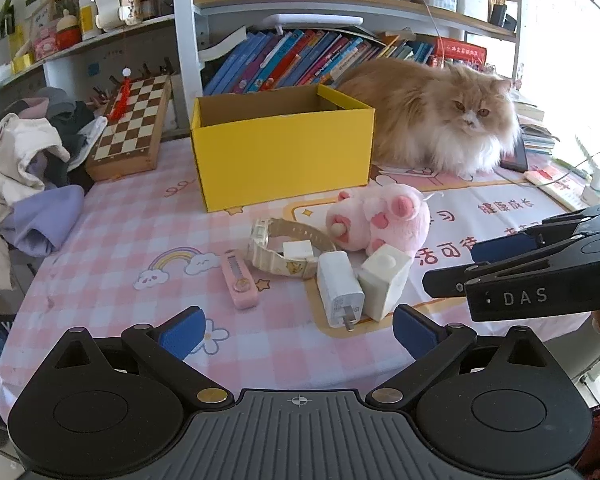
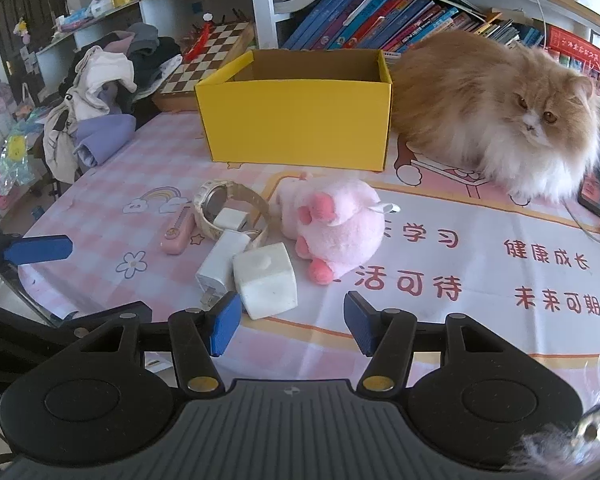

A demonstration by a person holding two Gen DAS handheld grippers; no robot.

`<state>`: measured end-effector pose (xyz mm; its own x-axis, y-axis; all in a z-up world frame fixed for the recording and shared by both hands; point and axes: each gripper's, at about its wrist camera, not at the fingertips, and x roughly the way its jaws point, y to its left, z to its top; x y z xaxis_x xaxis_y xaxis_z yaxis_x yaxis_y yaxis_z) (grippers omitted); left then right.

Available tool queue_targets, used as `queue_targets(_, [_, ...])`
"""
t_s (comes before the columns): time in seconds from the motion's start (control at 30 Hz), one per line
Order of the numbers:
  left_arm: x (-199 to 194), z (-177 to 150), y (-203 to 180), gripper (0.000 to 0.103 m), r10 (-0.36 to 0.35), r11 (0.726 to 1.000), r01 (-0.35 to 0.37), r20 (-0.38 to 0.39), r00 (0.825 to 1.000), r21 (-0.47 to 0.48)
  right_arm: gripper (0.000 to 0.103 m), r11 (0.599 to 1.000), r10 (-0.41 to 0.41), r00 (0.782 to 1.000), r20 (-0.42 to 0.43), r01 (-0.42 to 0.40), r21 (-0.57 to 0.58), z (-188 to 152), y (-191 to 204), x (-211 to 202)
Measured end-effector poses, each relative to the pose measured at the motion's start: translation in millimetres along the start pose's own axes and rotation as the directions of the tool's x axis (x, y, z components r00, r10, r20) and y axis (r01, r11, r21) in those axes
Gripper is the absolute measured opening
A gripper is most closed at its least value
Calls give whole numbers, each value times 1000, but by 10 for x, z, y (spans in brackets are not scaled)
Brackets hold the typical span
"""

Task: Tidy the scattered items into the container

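Both our grippers, left (image 1: 296, 332) and right (image 2: 292, 326), gape wide and hold nothing. Only our right wrist view shows the phone (image 2: 599, 188) beside the cat (image 2: 496, 116). Just beyond the right fingertips sits the white cube (image 2: 266, 286), touching the charger (image 2: 220, 262); the yellow box (image 2: 300, 120) stands farther back.

You couldn't see the yellow box's (image 1: 284, 156) floor behind its front wall; the small white adapter (image 2: 229, 218) sat half hidden inside the watch (image 2: 216, 208) strap.
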<state>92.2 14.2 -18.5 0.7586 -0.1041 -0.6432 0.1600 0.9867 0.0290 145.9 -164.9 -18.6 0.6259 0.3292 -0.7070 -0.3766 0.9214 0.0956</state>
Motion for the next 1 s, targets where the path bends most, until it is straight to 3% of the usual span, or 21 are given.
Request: queue_targets(1.0, [237,66,76,100,11,1000,-10,-76,997,6,55,993,104,990,-94,-108,-39,291,125,583])
